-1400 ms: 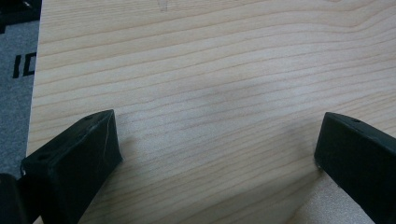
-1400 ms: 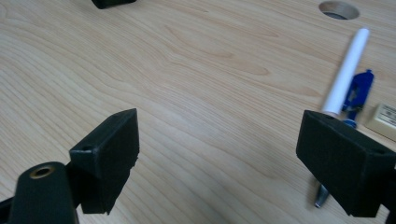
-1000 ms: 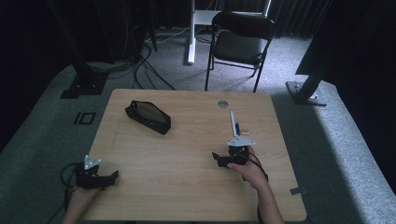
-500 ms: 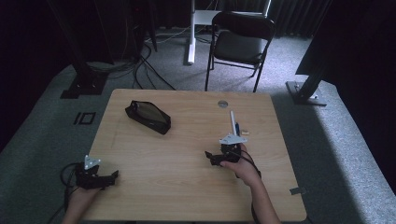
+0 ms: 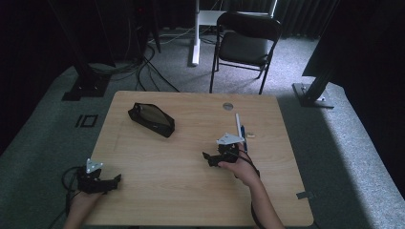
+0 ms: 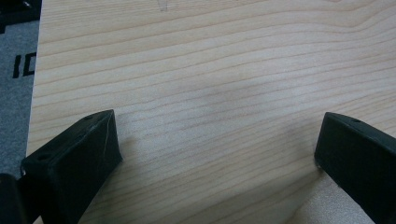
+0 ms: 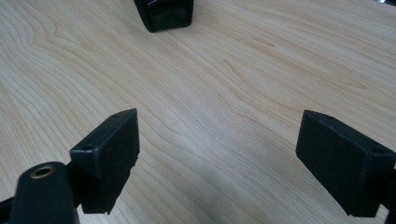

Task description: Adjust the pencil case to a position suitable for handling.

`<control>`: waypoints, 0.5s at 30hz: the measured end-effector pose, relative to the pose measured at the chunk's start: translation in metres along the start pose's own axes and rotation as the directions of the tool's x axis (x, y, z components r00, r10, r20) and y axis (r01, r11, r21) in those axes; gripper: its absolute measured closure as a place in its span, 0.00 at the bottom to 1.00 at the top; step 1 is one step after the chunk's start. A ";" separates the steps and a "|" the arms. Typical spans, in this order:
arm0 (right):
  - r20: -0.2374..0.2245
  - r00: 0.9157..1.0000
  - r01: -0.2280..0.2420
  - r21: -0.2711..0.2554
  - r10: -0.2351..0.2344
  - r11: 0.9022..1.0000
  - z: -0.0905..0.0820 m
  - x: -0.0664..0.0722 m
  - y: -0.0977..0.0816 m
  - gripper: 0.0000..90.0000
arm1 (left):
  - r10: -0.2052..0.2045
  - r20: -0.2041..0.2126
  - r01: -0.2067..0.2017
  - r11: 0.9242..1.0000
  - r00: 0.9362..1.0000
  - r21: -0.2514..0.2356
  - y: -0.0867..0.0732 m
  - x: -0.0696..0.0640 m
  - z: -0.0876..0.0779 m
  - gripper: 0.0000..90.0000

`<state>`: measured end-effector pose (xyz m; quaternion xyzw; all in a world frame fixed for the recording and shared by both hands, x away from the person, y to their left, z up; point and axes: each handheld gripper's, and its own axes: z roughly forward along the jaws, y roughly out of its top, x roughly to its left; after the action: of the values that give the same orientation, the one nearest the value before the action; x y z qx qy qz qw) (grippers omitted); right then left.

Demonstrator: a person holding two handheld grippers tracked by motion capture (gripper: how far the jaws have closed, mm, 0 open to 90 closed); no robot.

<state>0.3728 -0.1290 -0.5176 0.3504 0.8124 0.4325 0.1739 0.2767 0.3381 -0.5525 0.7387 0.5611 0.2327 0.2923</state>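
The work looks like it is only just starting. The right gripper (image 5: pixel 208 159) sits over the middle of the wooden table (image 5: pixel 191 200), with its jaws wide apart and nothing between them. In the right gripper view, those jaws point across bare wood toward the black pencil case (image 7: pixel 164 14), which is still well apart from them. From above, the pencil case (image 5: pixel 151 119) lies flat near the far left part of the table, and nothing touches it.

A white pen (image 5: pixel 237 125) and a blue pen (image 5: pixel 244 134) lie side by side just behind the right gripper. A tiny pale bit (image 5: pixel 250 135), maybe an eraser, lies just beside them. None of these is held.

The left gripper (image 5: pixel 116 179) rests at the near left edge of the table. In the left gripper view its jaws are also wide apart, with only bare wood between them.

So nothing is picked up yet. I think the reach for the pencil case is still to be done, and so is whatever must happen with the pens.

Compared with a second ago, the right gripper has turned and slid a little to the left, away from the pens and toward the pencil case. The left gripper, the pencil case and the pens have stayed where they were.
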 end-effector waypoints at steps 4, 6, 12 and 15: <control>-0.014 1.000 0.004 -0.002 -0.004 1.000 0.005 0.004 0.003 0.15 | 0.000 0.000 0.000 1.000 1.000 0.000 0.000 0.000 0.000 0.00; -0.018 1.000 0.003 -0.002 -0.003 1.000 0.007 0.006 0.005 0.15 | 0.000 0.000 0.000 1.000 1.000 0.000 0.000 0.000 0.000 0.00; -0.025 1.000 0.011 -0.004 -0.011 1.000 0.014 0.009 0.009 0.15 | 0.000 0.000 0.000 1.000 1.000 0.000 0.000 0.000 0.000 0.00; -0.029 1.000 0.011 -0.006 -0.012 1.000 0.016 0.011 0.011 0.15 | 0.000 0.000 0.000 1.000 1.000 0.000 0.000 0.000 0.000 0.00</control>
<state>0.3796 -0.1073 -0.5174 0.3390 0.8155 0.4389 0.1658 0.2767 0.3381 -0.5525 0.7387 0.5610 0.2326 0.2924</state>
